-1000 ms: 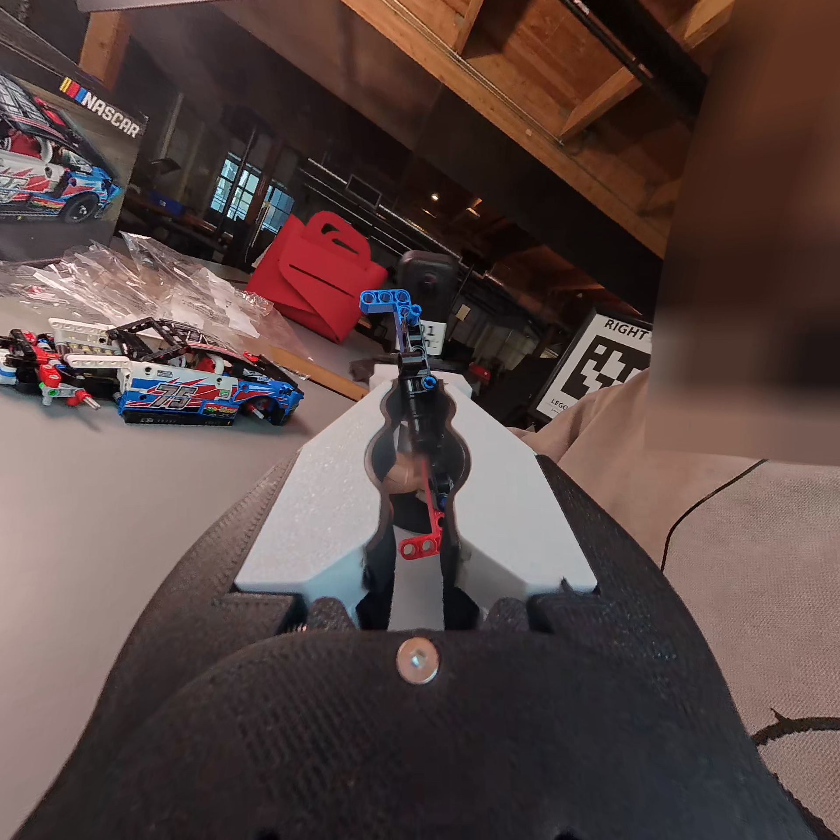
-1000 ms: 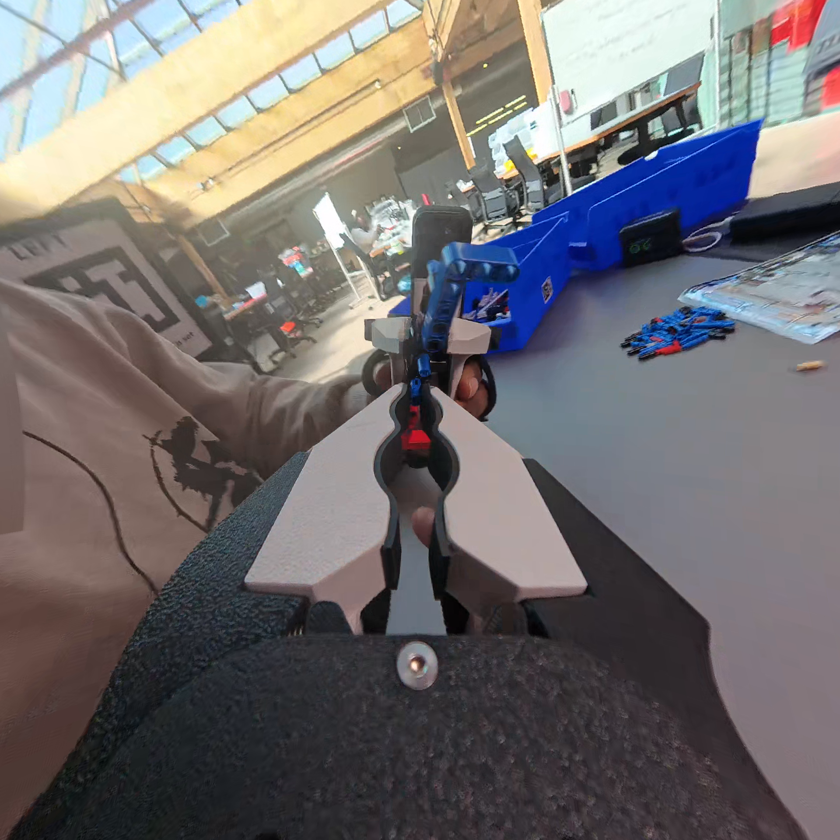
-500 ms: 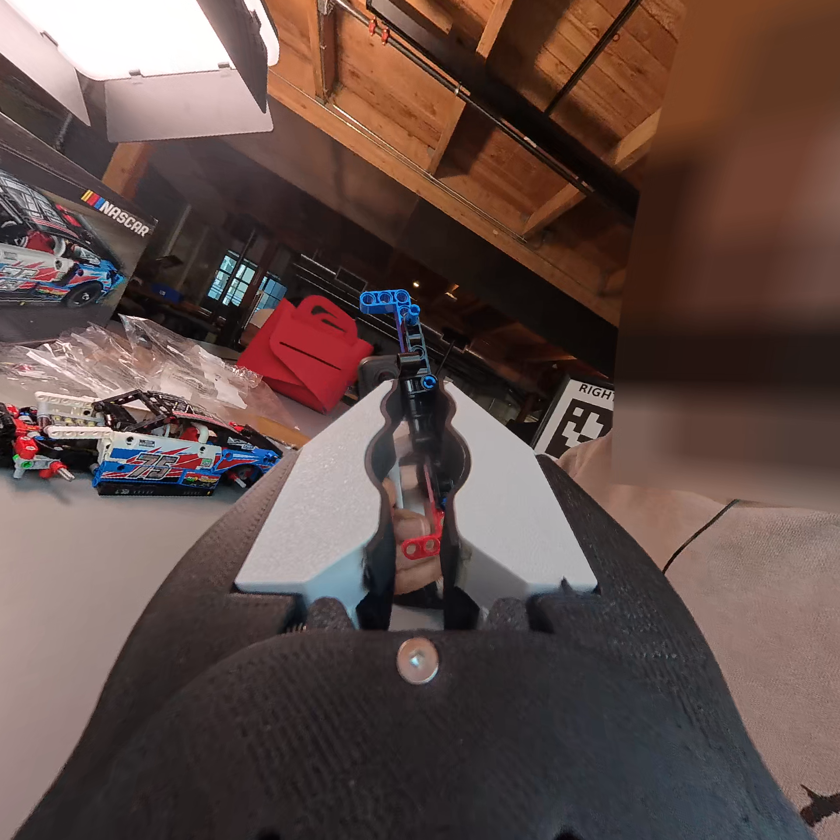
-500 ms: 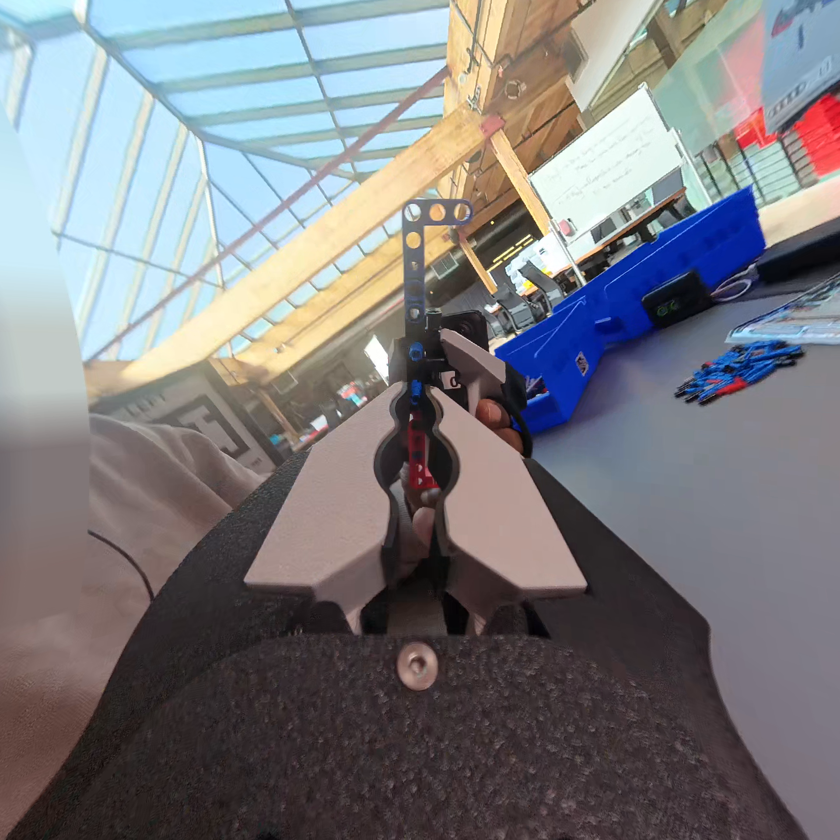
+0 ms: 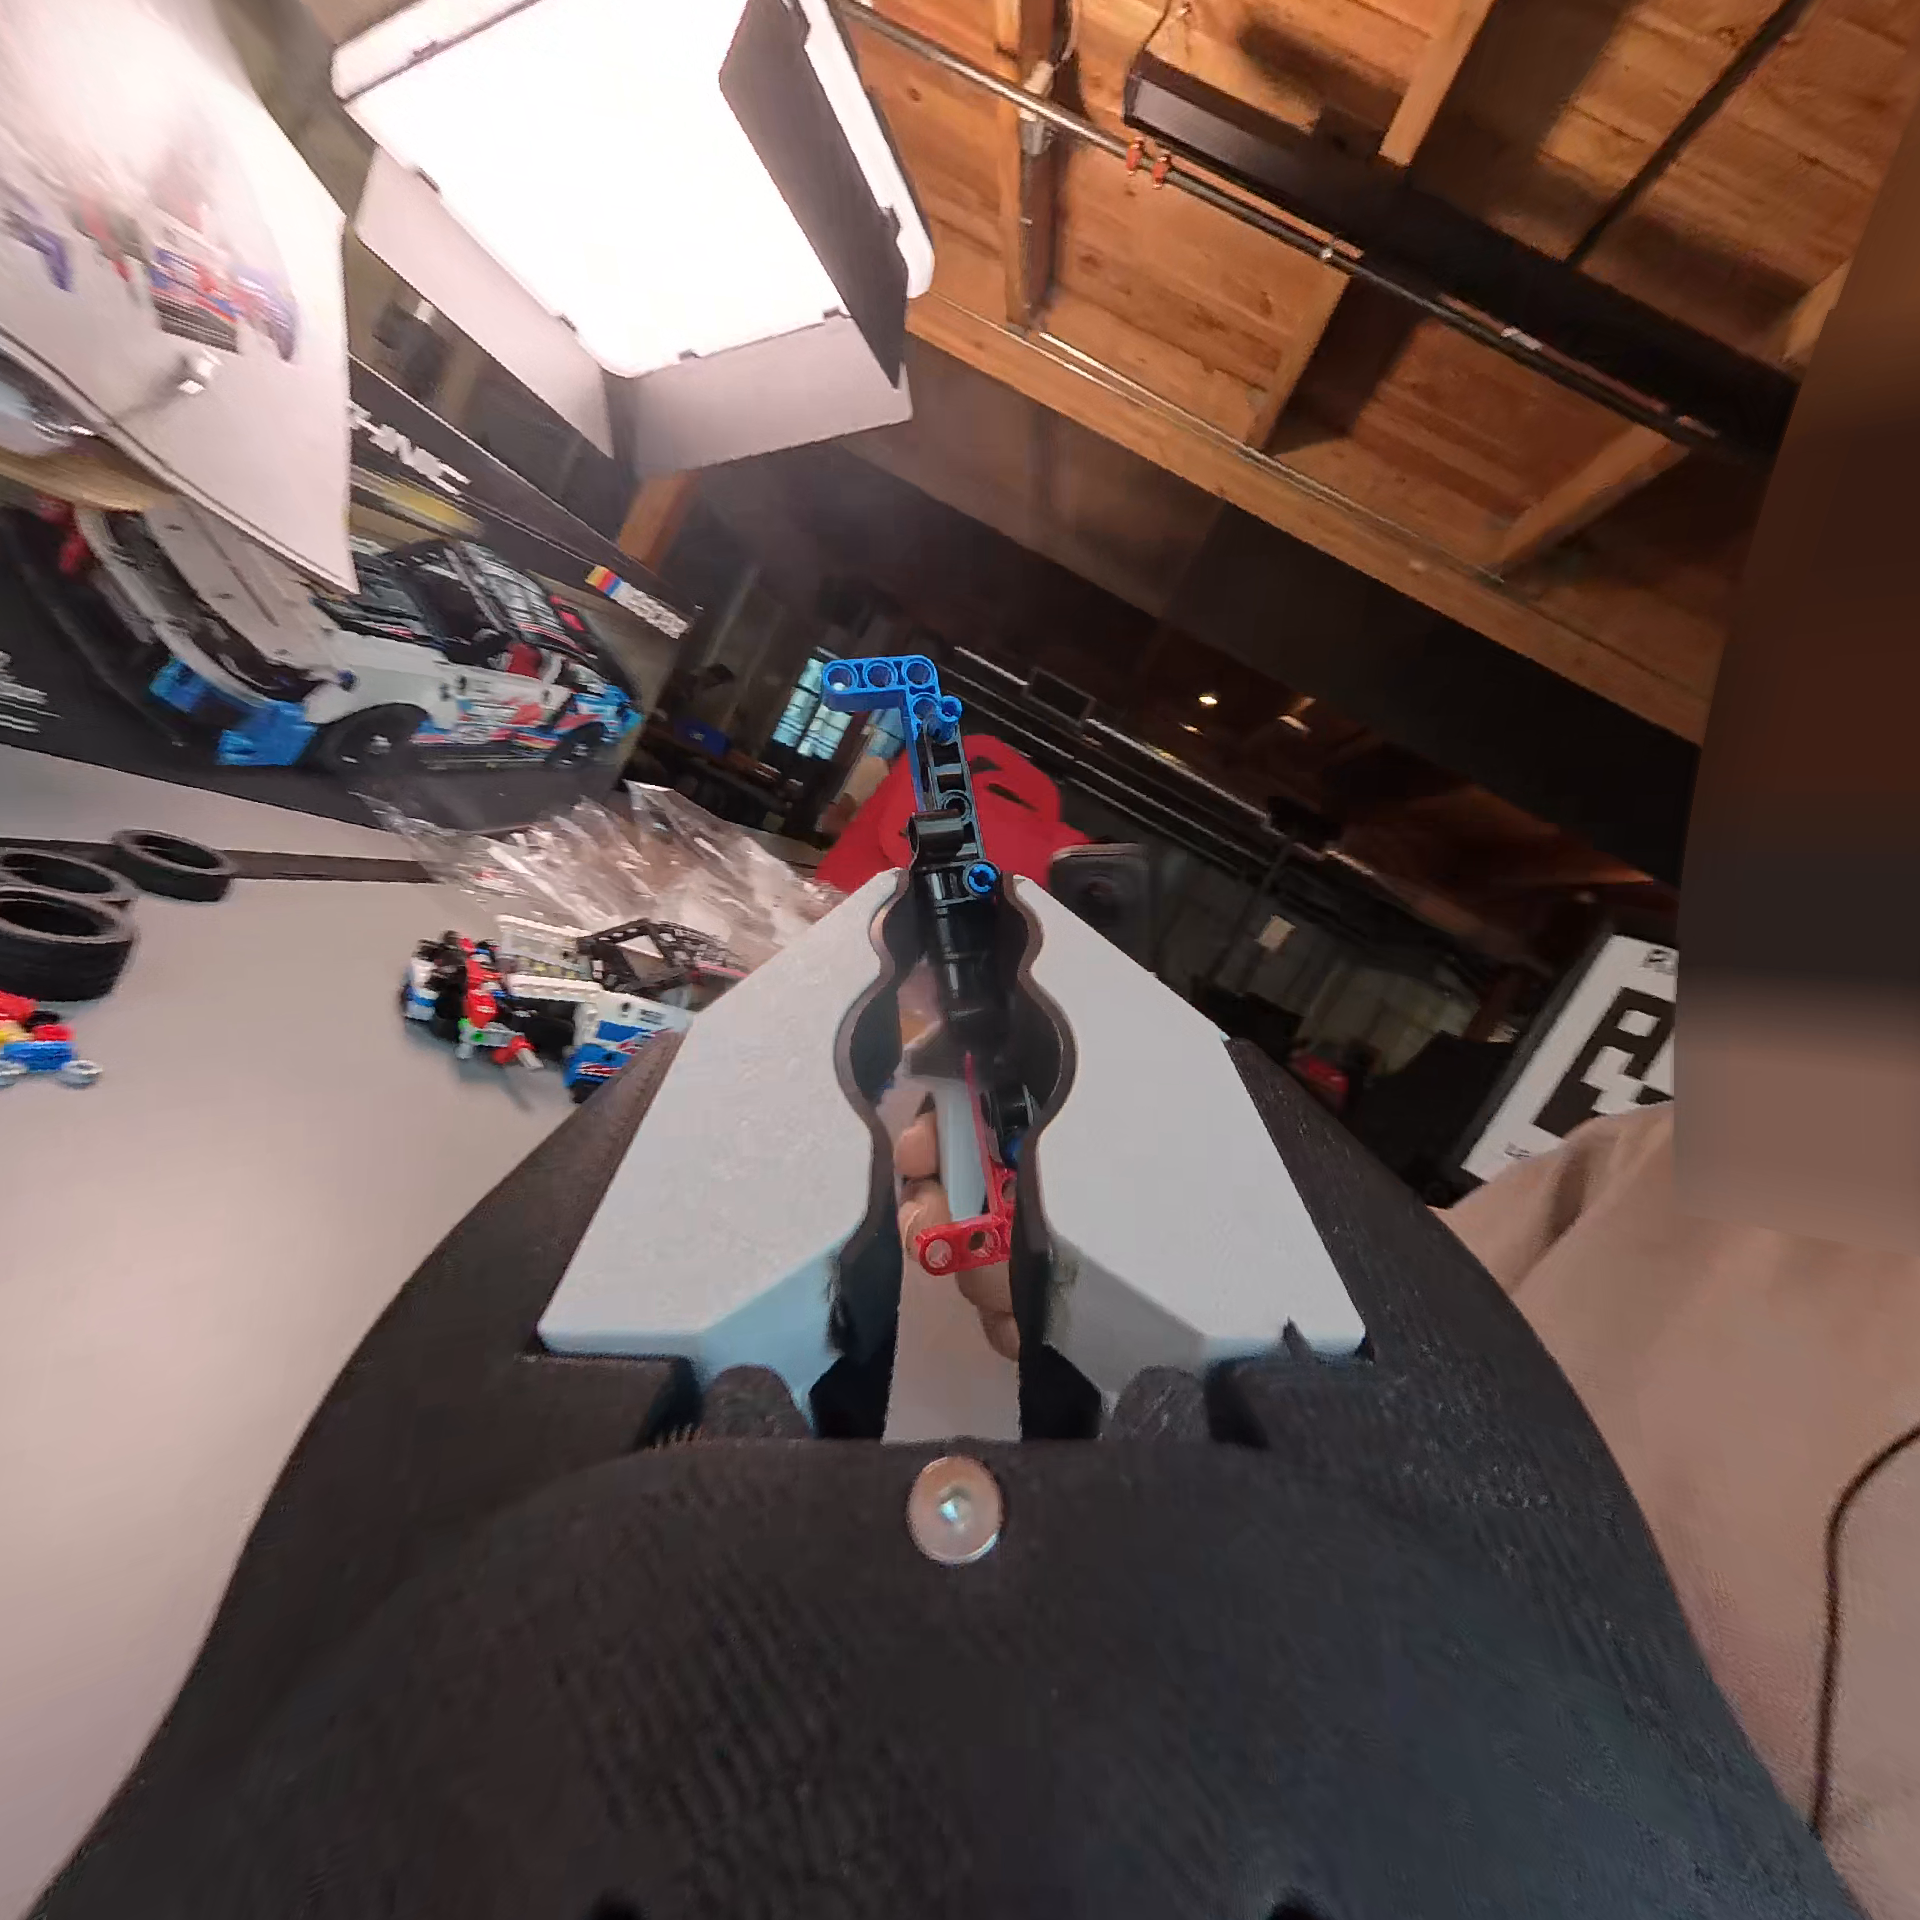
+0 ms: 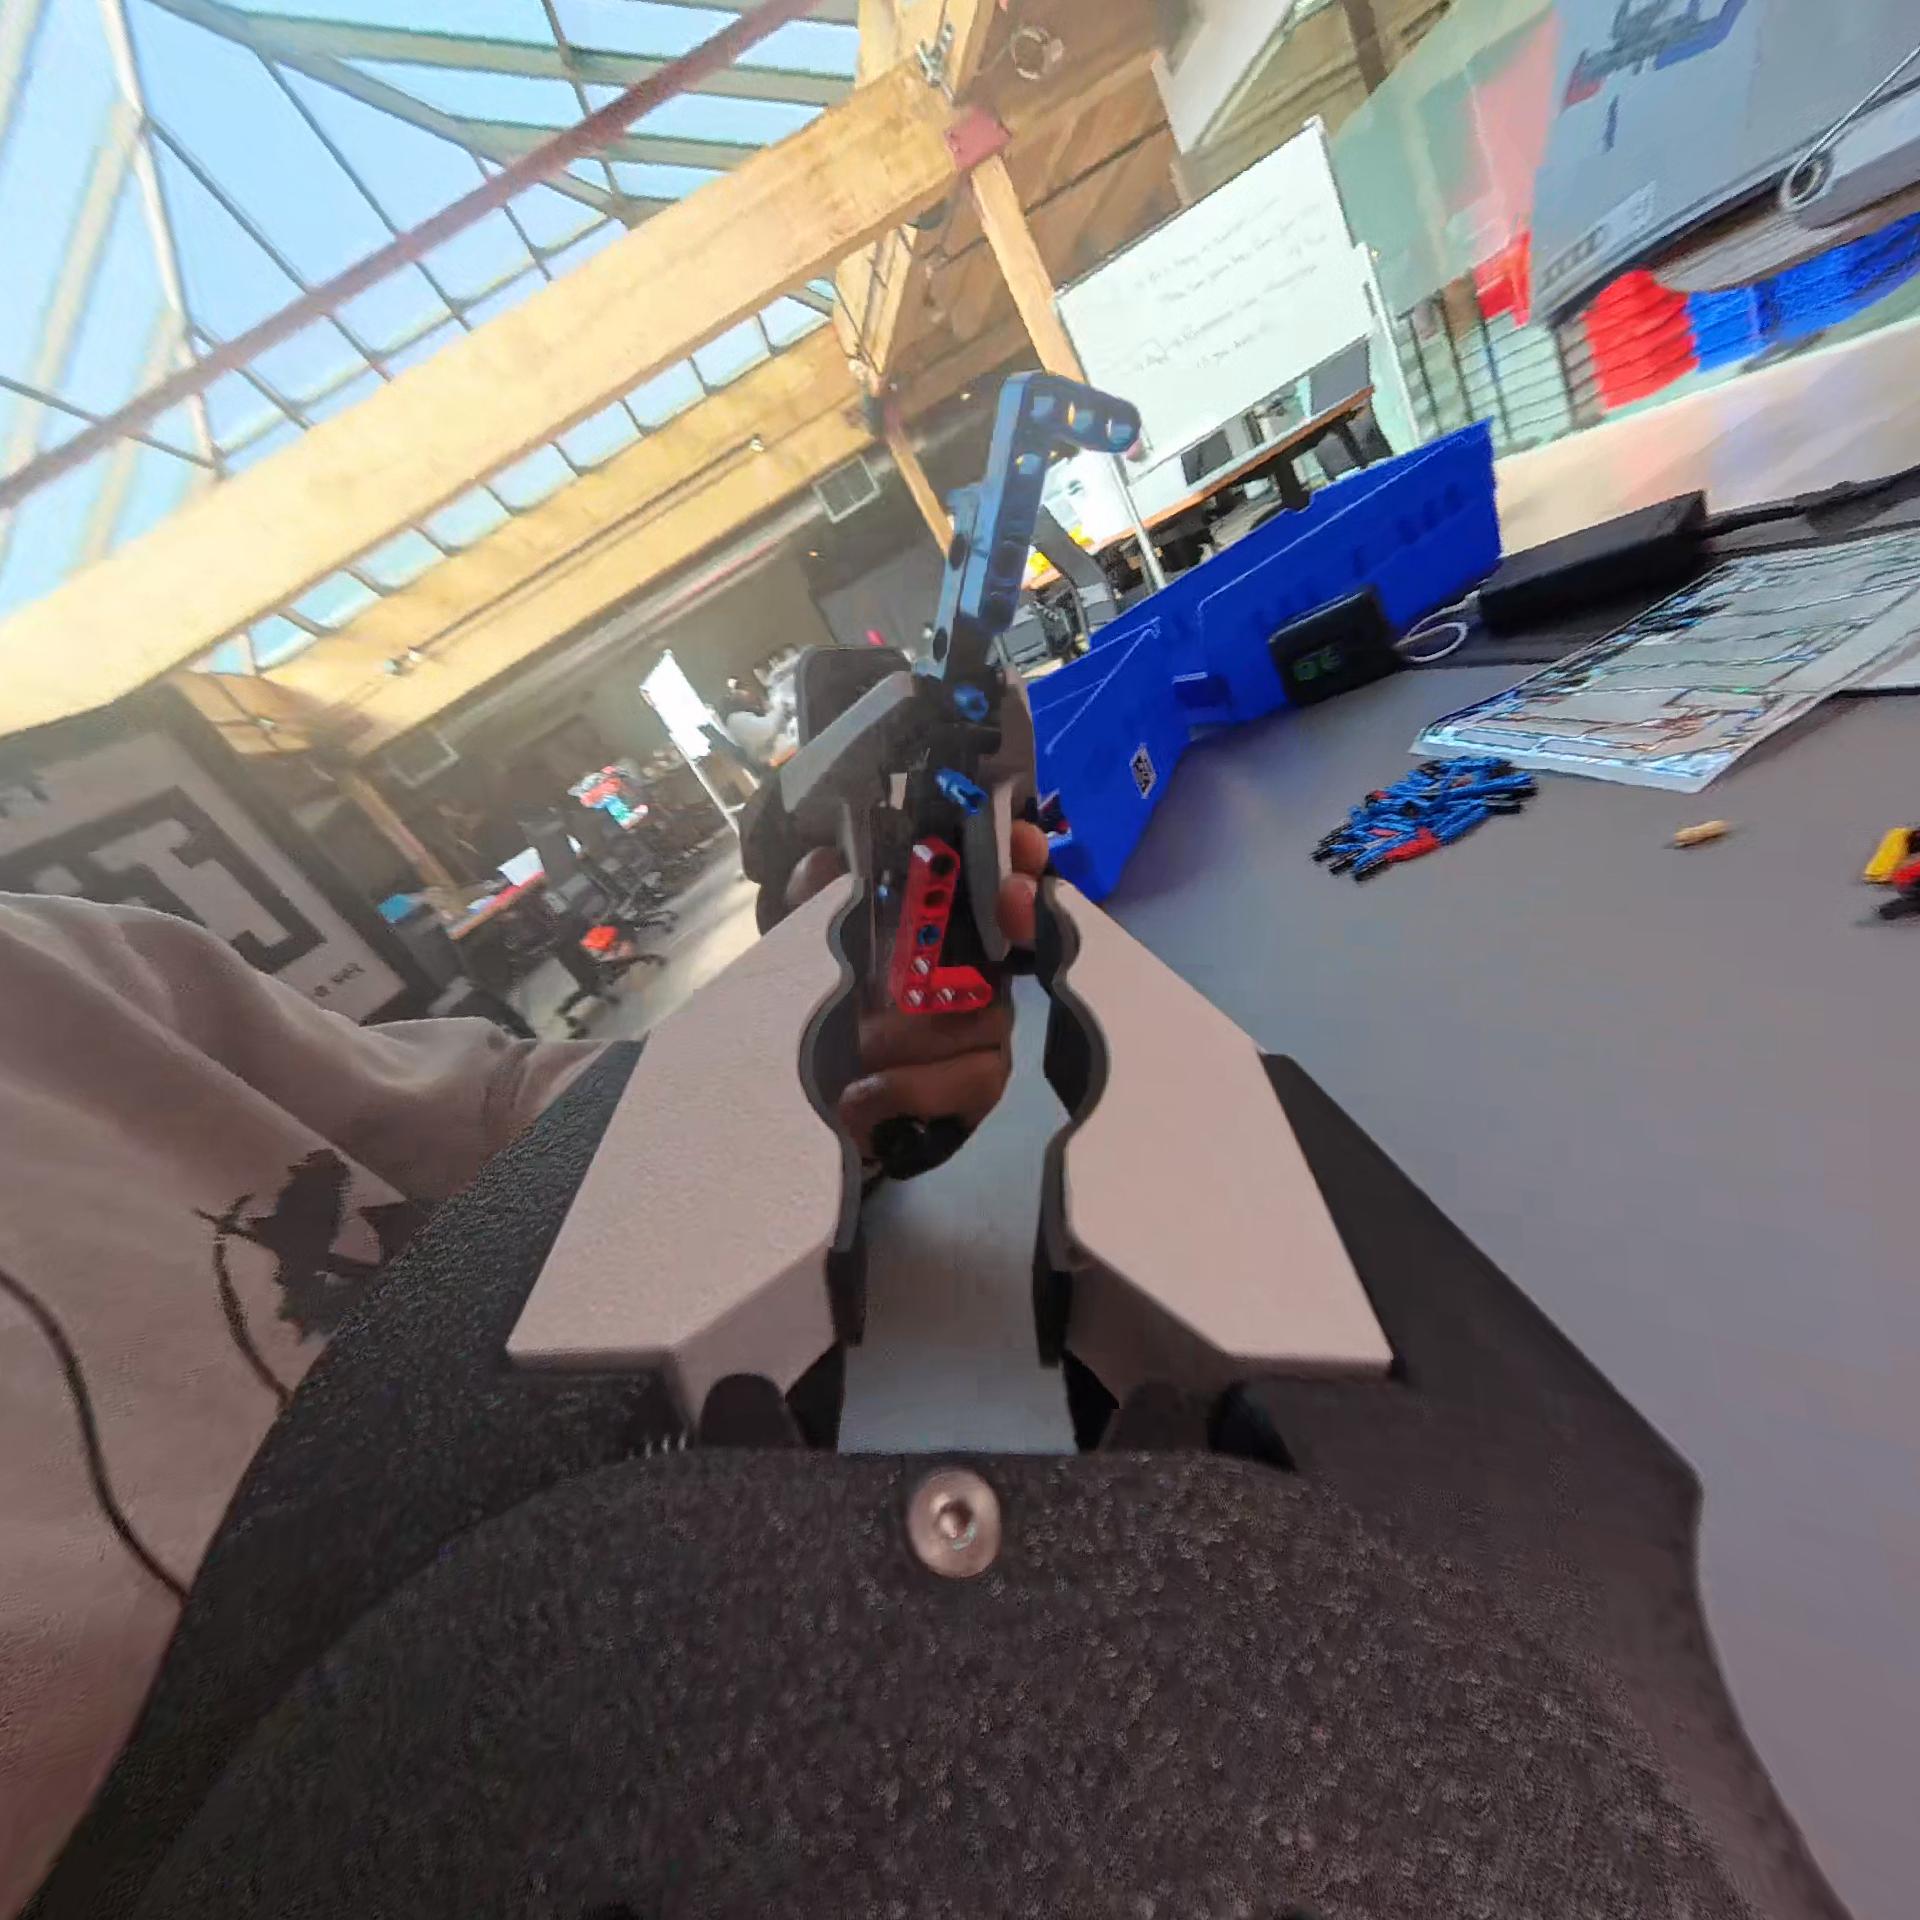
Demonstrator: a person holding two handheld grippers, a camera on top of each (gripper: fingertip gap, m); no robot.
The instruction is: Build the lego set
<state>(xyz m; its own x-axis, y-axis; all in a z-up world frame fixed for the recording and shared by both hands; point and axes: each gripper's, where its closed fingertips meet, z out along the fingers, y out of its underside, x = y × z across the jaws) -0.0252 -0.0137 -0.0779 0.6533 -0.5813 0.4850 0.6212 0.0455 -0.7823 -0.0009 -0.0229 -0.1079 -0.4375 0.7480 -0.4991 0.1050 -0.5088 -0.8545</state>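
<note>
A slim Lego sub-assembly, with a blue L-beam on top, a black middle and a red L-beam at the bottom, is held upright in the air. My left gripper is shut on its black middle. In the right wrist view the blue beam leans right and the red beam sits between my right fingers. My right gripper is open, its fingers standing apart on either side of the red end. The left gripper faces it there. A hand shows behind.
On the grey table to the left lie a partly built race car, black tyres, loose parts, plastic bags and the set's box. To the right are a blue bin, a pile of blue pins and an instruction booklet. The gap from one gripper's tips to the other's is roughly 4 centimetres. My right gripper's tips are some 25 centimetres from the partly built race car.
My right gripper was shut on the assembly's lower end and has opened off it. Both grippers have tilted upward and swung, the left still holding the assembly, which now leans in the right view.
</note>
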